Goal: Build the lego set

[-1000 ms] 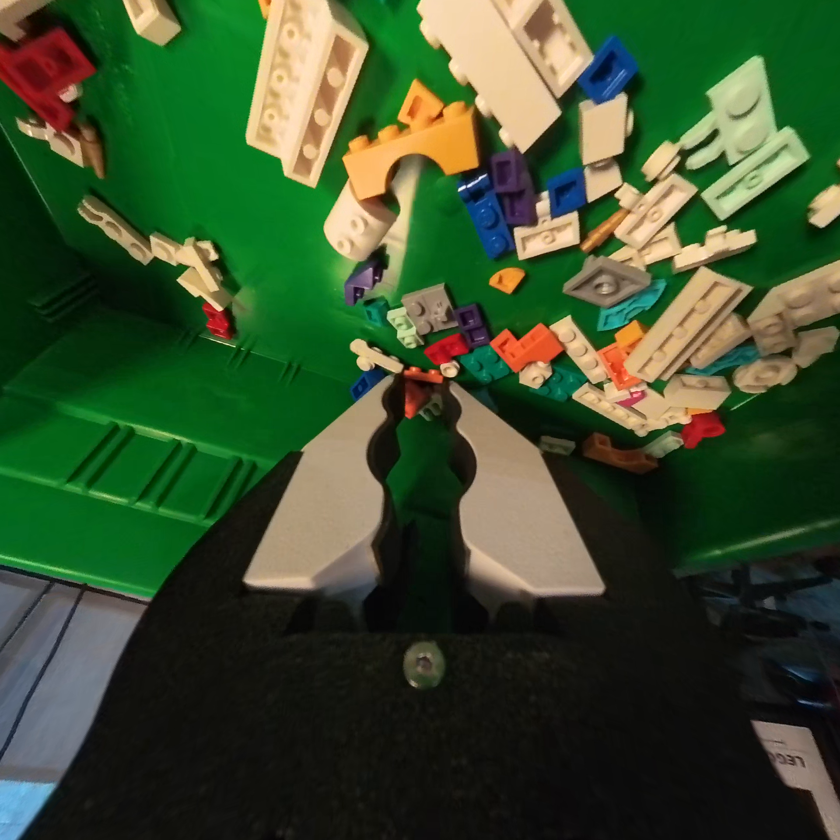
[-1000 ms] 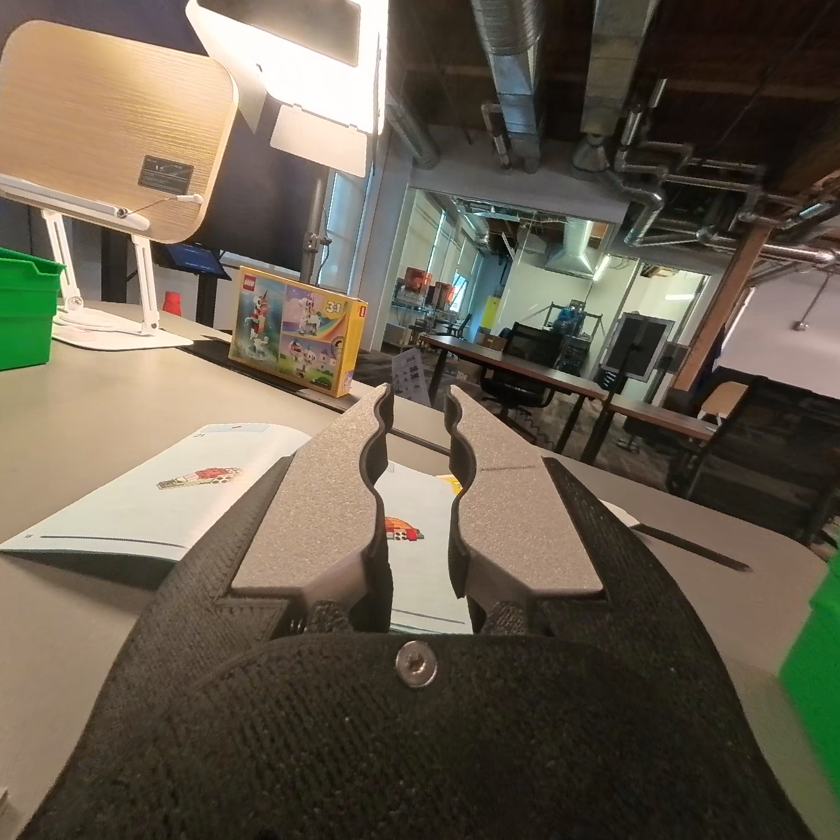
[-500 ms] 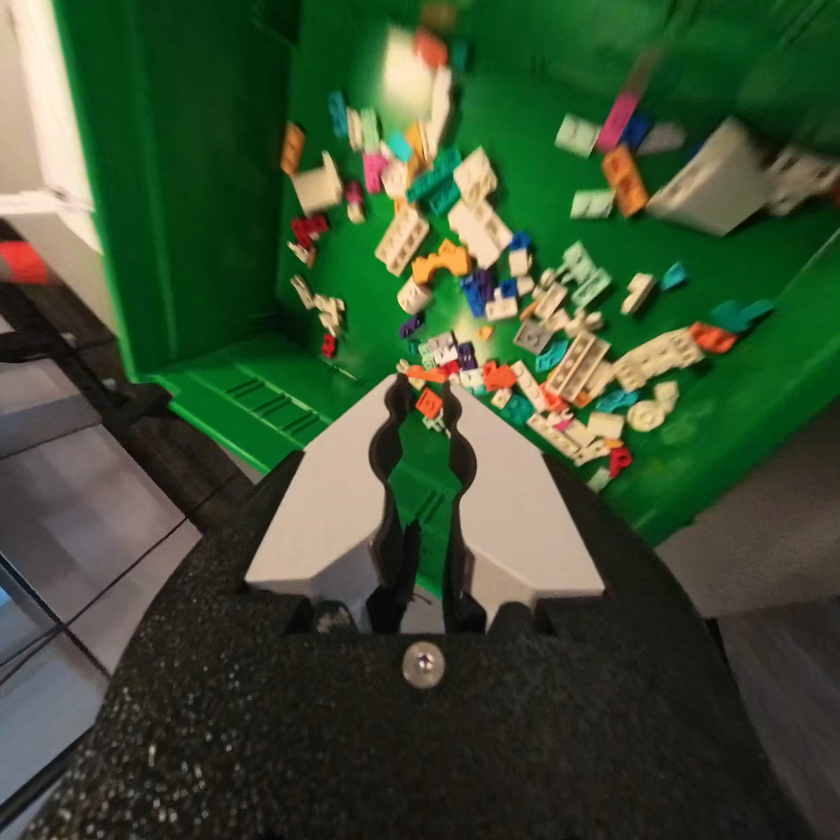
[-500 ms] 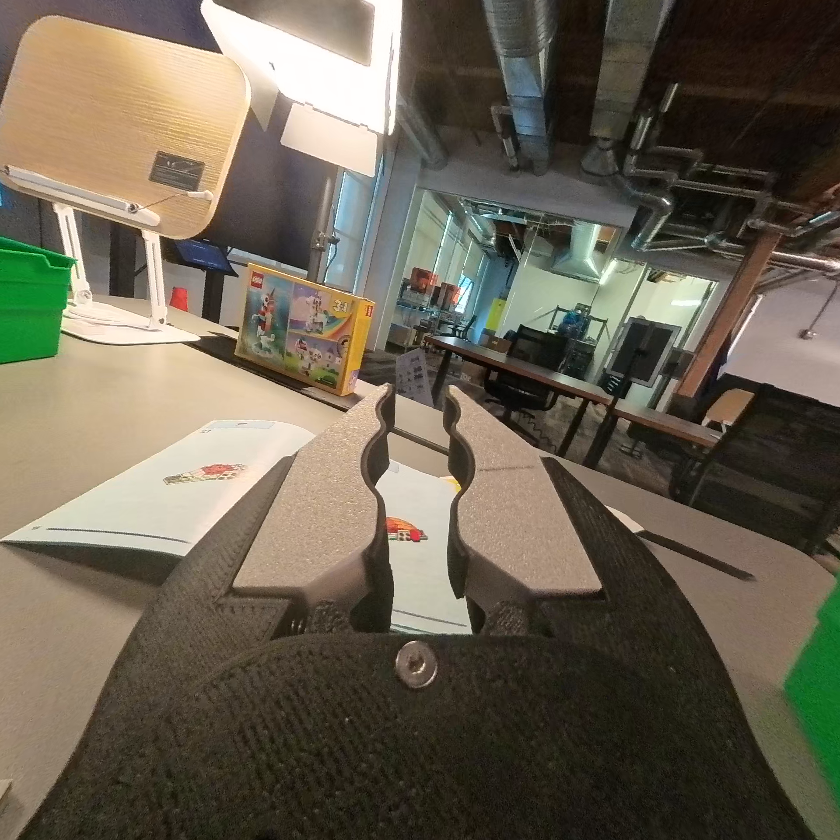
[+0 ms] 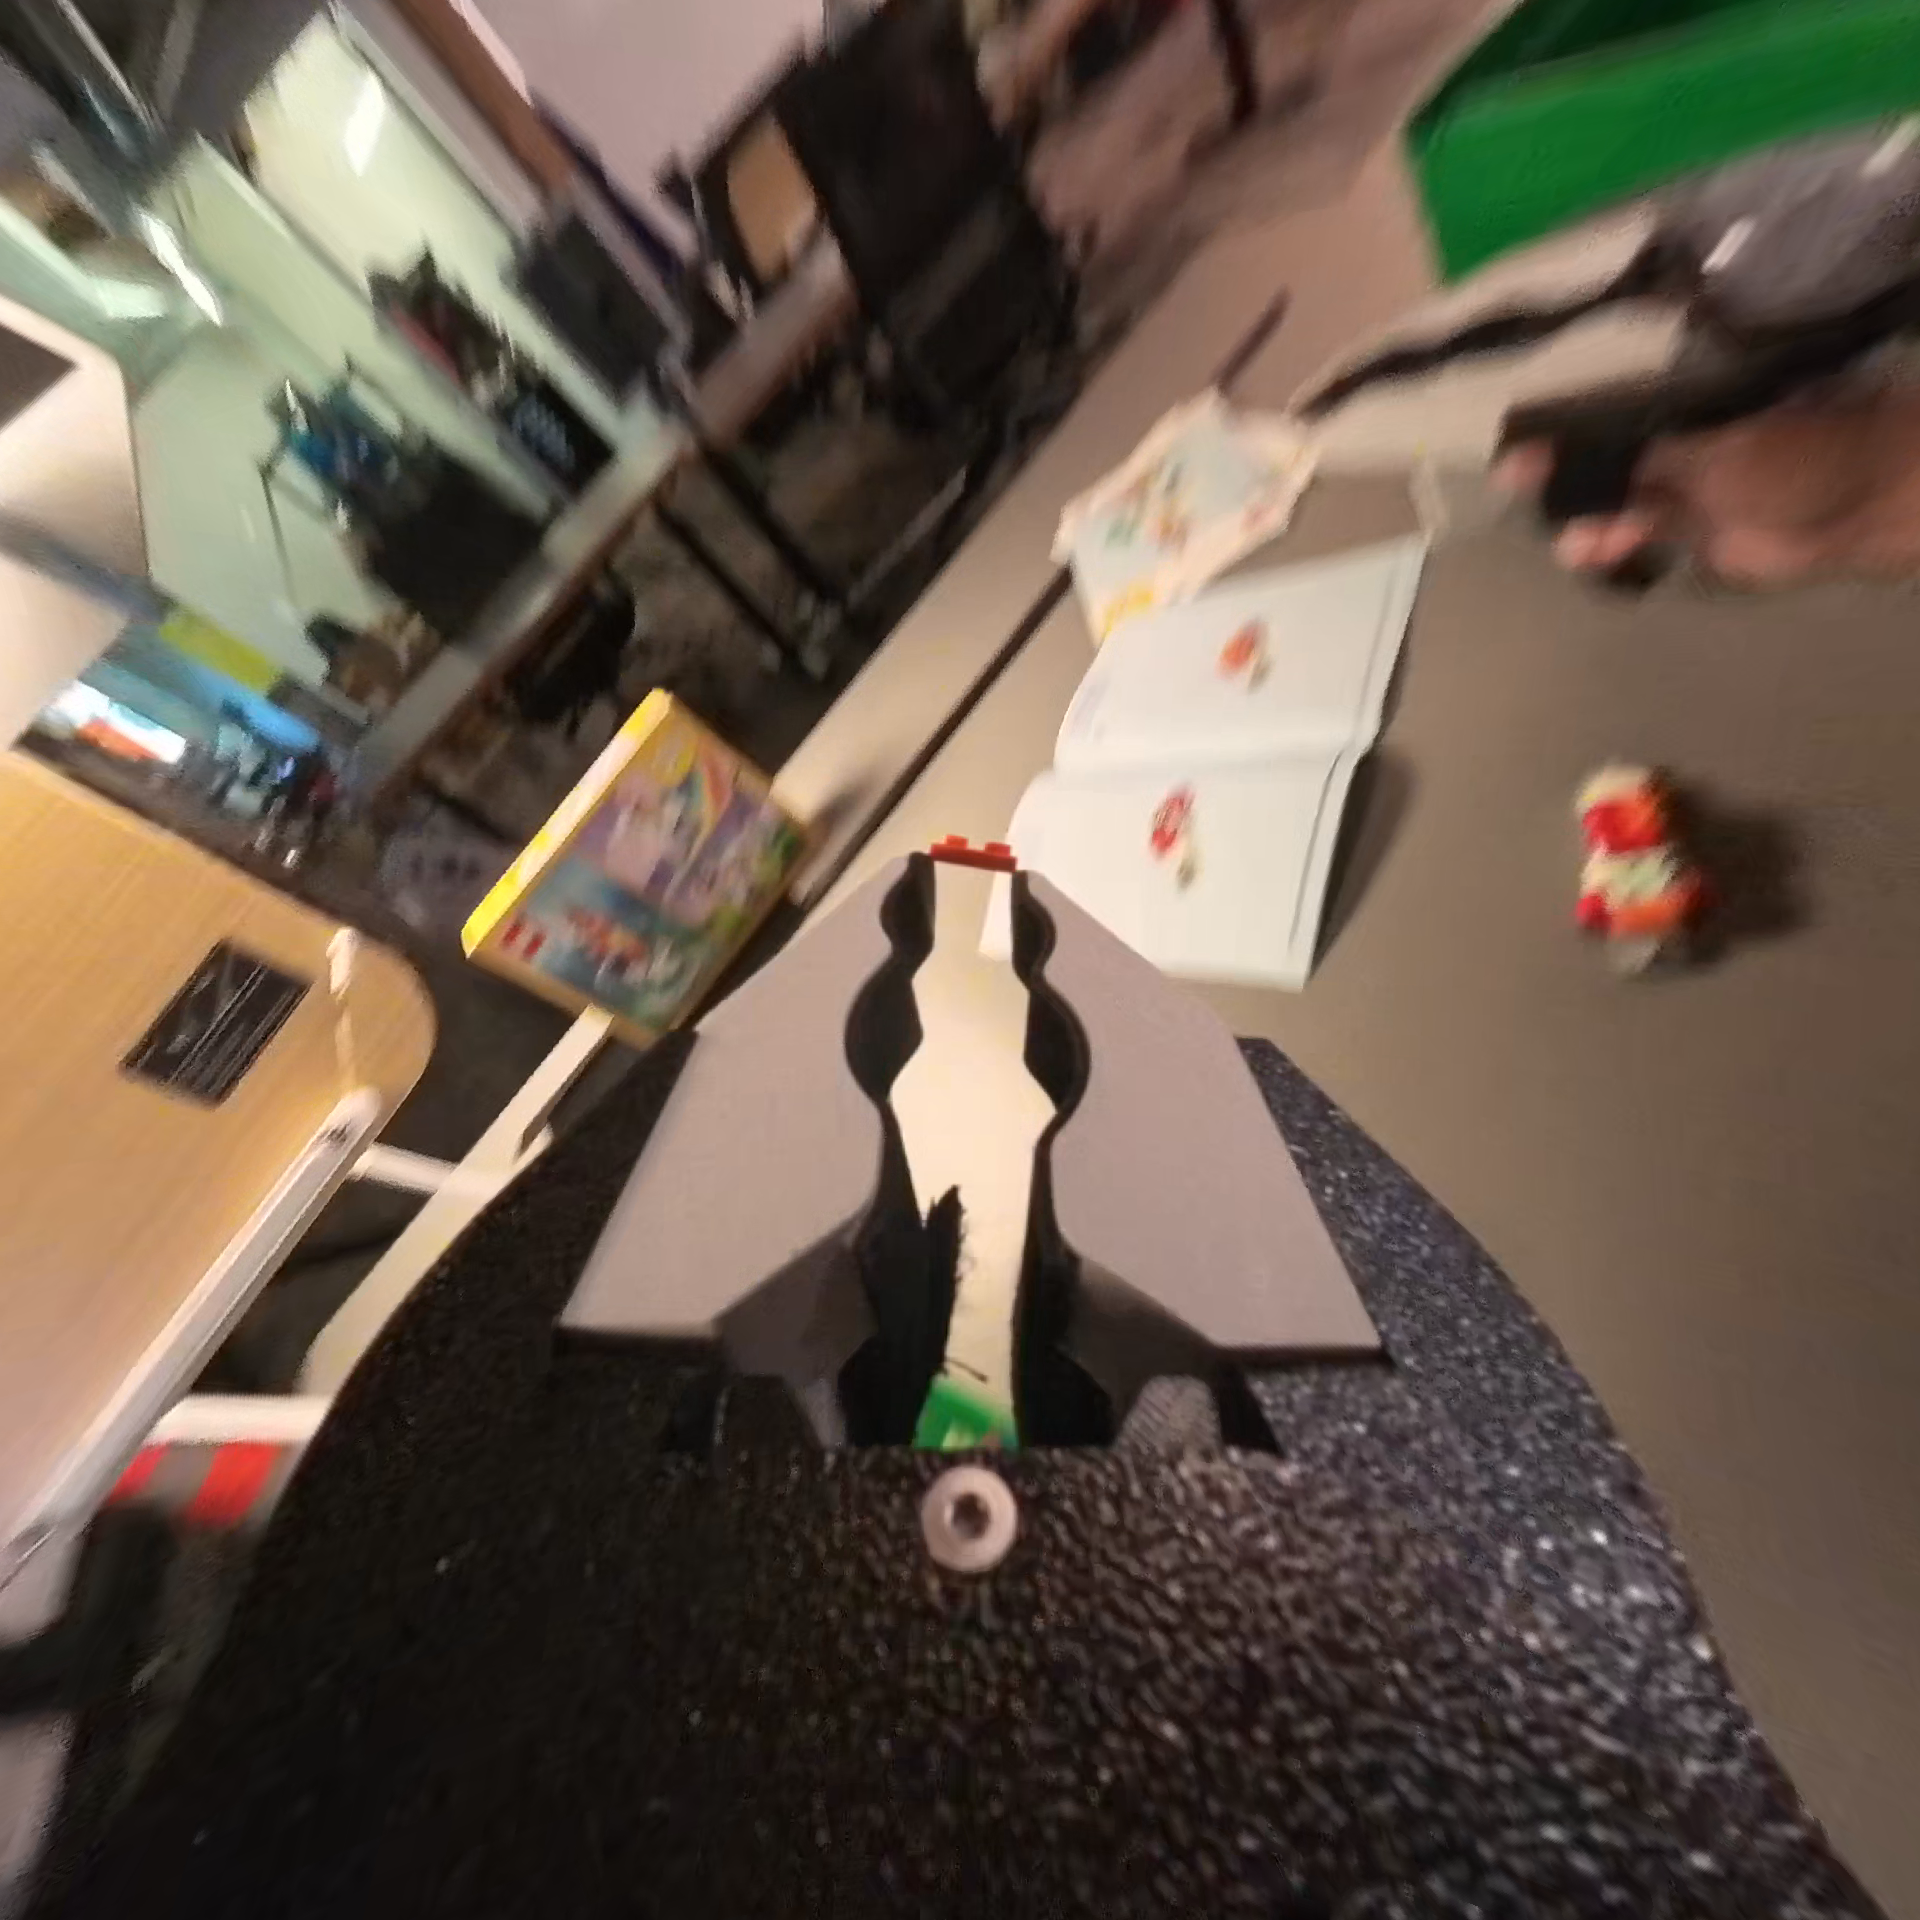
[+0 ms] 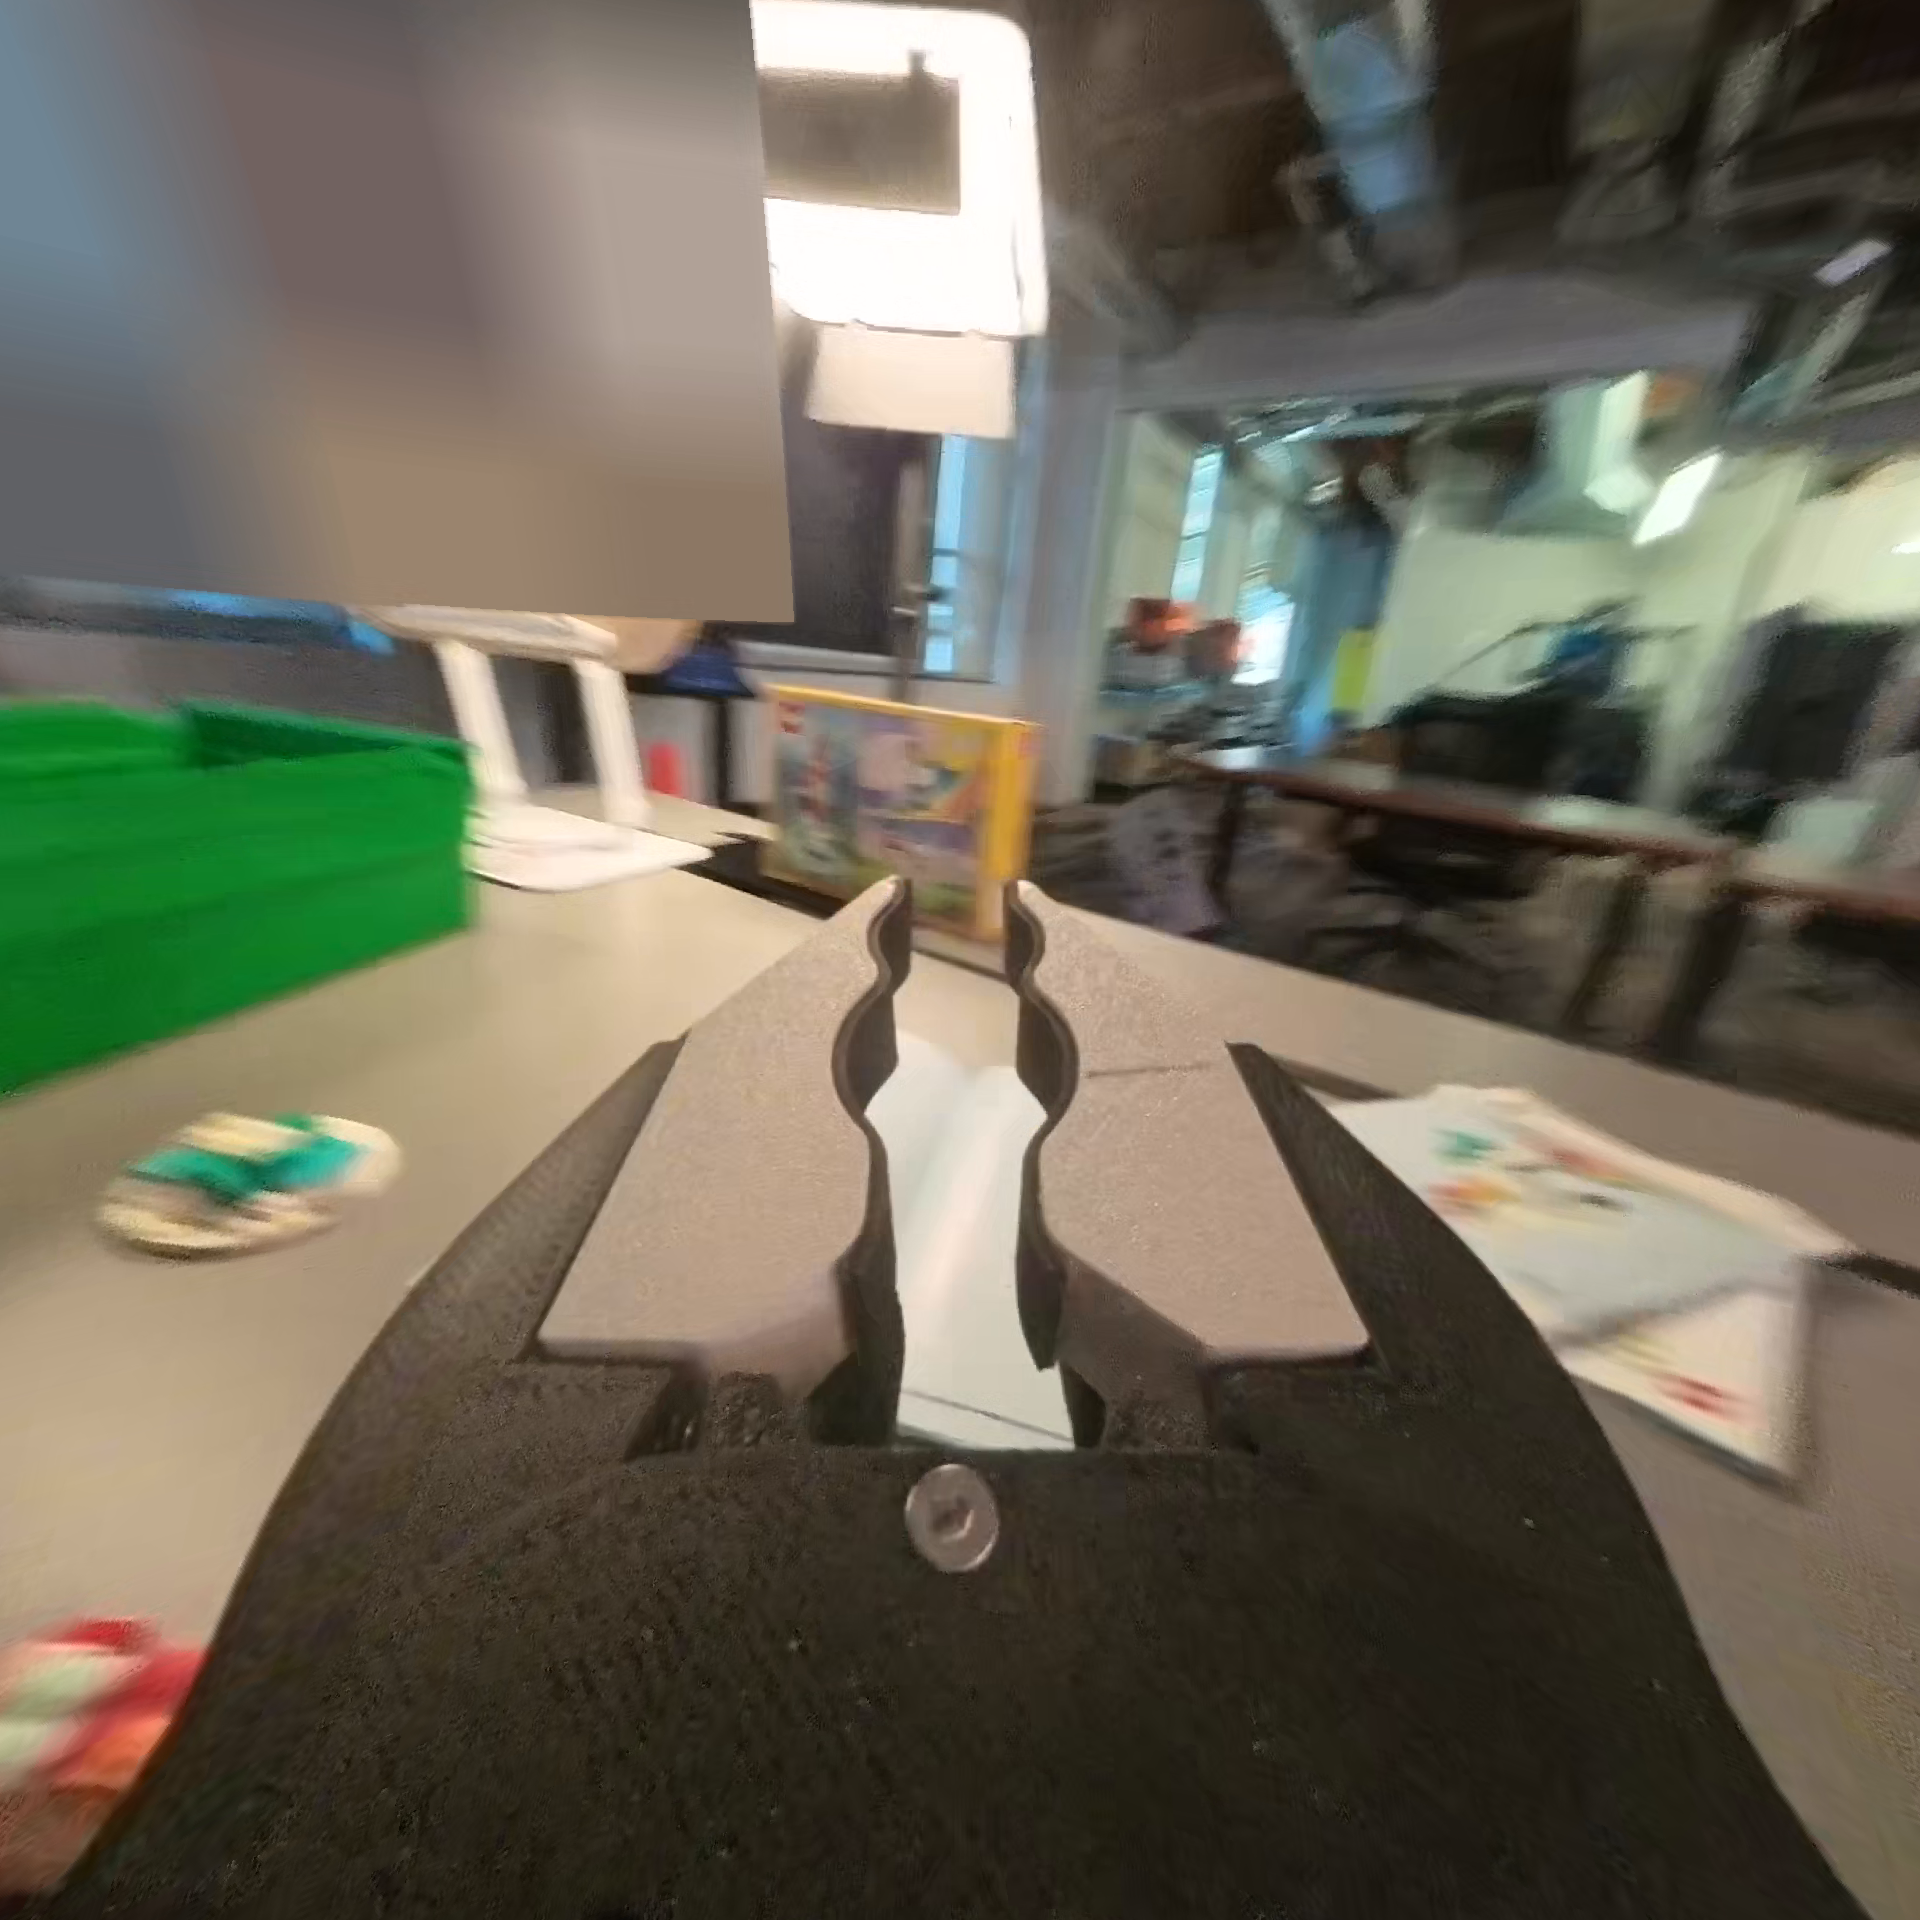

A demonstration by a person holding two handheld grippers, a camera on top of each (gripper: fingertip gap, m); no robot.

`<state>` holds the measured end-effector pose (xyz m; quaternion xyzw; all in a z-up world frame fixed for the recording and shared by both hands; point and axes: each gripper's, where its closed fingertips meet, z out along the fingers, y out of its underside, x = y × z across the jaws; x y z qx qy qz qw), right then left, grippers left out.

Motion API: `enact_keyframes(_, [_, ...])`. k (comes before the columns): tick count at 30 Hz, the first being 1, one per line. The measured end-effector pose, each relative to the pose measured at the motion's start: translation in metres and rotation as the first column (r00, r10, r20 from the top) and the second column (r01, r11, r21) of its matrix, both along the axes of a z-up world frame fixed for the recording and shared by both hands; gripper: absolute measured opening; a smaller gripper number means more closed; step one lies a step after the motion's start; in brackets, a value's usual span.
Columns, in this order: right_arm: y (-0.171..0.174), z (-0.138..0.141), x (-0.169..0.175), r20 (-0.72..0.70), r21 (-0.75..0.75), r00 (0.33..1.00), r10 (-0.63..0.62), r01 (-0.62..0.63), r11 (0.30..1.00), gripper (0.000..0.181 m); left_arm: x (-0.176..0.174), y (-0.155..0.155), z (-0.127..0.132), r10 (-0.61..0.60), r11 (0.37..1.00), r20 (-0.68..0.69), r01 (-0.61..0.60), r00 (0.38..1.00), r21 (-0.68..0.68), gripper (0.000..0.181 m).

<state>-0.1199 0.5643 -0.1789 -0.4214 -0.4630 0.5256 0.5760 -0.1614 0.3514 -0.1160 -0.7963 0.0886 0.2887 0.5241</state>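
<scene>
My left gripper (image 5: 971,871) is shut on a small red plate (image 5: 972,852), held across its fingertips in the air above the grey table (image 5: 1558,1039). A small red, white and orange lego build (image 5: 1631,868) sits on the table to the right; it also shows in the right wrist view (image 6: 73,1725) at the bottom left. A teal and white build (image 6: 244,1179) lies further left there. My right gripper (image 6: 958,902) is open and empty, low over the table. It shows blurred in the left wrist view (image 5: 1621,343), held by a hand.
An open instruction booklet (image 5: 1236,769) lies on the table, with a second leaflet (image 5: 1184,499) beyond it. The yellow set box (image 5: 634,873) stands at the far edge. A green bin (image 6: 208,873) is at left, another green bin (image 5: 1662,135) at right. A wooden stand (image 5: 156,997) is near left. Left tips to right tips: about 25 cm.
My left gripper has lifted out of the green bin with the red plate and swung over the table. My right gripper has turned left and lower; the builds came into view.
</scene>
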Motion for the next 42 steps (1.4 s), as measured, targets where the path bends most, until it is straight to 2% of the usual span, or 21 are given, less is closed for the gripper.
enact_keyframes(2, [-0.043,0.014,-0.007,0.049,-0.151,0.964,0.263,-0.253,0.956,0.008,0.025,0.027,0.001,-0.102,0.985,0.043,0.095,0.994,0.146,0.013])
enact_keyframes(5, [-0.109,0.034,-0.002,0.099,-0.368,0.772,0.628,-0.558,0.744,0.011,0.04,0.05,0.003,-0.123,0.93,-0.045,0.132,0.991,0.343,0.012])
enact_keyframes(7, [-0.133,0.052,0.009,0.052,-0.437,0.669,0.741,-0.652,0.62,0.011,0.05,0.059,-0.003,-0.154,0.887,-0.027,0.15,0.988,0.437,0.012])
enact_keyframes(9, [-0.142,0.06,0.014,0.044,-0.461,0.633,0.773,-0.673,0.578,0.01,0.054,0.064,-0.009,-0.149,0.867,-0.024,0.142,0.989,0.478,0.012])
enact_keyframes(11, [-0.146,0.059,0.015,0.087,-0.462,0.632,0.77,-0.66,0.593,0.01,0.059,0.067,-0.011,-0.141,0.856,-0.011,0.128,0.99,0.501,0.012])
enact_keyframes(14, [-0.15,0.053,0.016,0.166,-0.408,0.651,0.741,-0.639,0.652,0.011,0.059,0.072,-0.018,-0.106,0.878,-0.045,0.114,0.993,0.465,0.01])
enact_keyframes(15, [-0.151,0.05,0.016,0.188,-0.388,0.655,0.732,-0.636,0.668,0.011,0.06,0.072,-0.019,-0.104,0.881,-0.065,0.122,0.992,0.458,0.0])
enact_keyframes(19, [-0.148,0.042,0.013,0.228,-0.342,0.682,0.695,-0.612,0.713,0.012,0.057,0.076,-0.027,-0.1,0.898,-0.072,0.121,0.992,0.424,0.0])
enact_keyframes(22, [-0.127,0.031,0.007,0.261,-0.301,0.745,0.614,-0.541,0.785,0.015,0.05,0.08,-0.042,-0.097,0.918,-0.021,0.098,0.995,0.385,0.0])
enact_keyframes(25, [-0.084,0.02,0.001,0.211,-0.242,0.874,0.438,-0.387,0.89,0.014,0.045,0.082,-0.056,-0.094,0.932,0.021,0.081,0.995,0.352,0.0])
enact_keyframes(29, [-0.039,0.014,0.01,0.051,-0.292,0.956,0.288,-0.261,0.92,0.012,0.046,0.085,-0.067,-0.108,0.939,0.049,0.085,0.993,0.334,0.0])
enact_keyframes(32, [-0.013,0.016,0.018,-0.035,-0.26,0.983,0.178,-0.181,0.948,0.011,0.049,0.088,-0.07,-0.124,0.936,0.068,0.094,0.99,0.338,0.0])
enact_keyframes(36, [0.011,0.034,0.026,-0.078,-0.202,0.993,0.092,-0.106,0.974,0.009,0.054,0.092,-0.076,-0.156,0.933,0.101,0.113,0.983,0.34,0.0])
enact_keyframes(39, [0.022,0.051,0.04,-0.084,-0.179,0.995,0.062,-0.076,0.981,0.011,0.059,0.094,-0.078,-0.176,0.933,0.114,0.128,0.978,0.337,0.0])
enact_keyframes(41, [0.011,0.062,0.055,-0.047,-0.142,0.989,0.143,-0.148,0.979,0.012,0.062,0.094,-0.078,-0.193,0.934,0.127,0.143,0.973,0.329,0.0])
enact_keyframes(42, [-0.003,0.059,0.064,0.015,-0.104,0.975,0.222,-0.219,0.97,0.012,0.064,0.092,-0.078,-0.206,0.934,0.141,0.151,0.968,0.324,0.0])
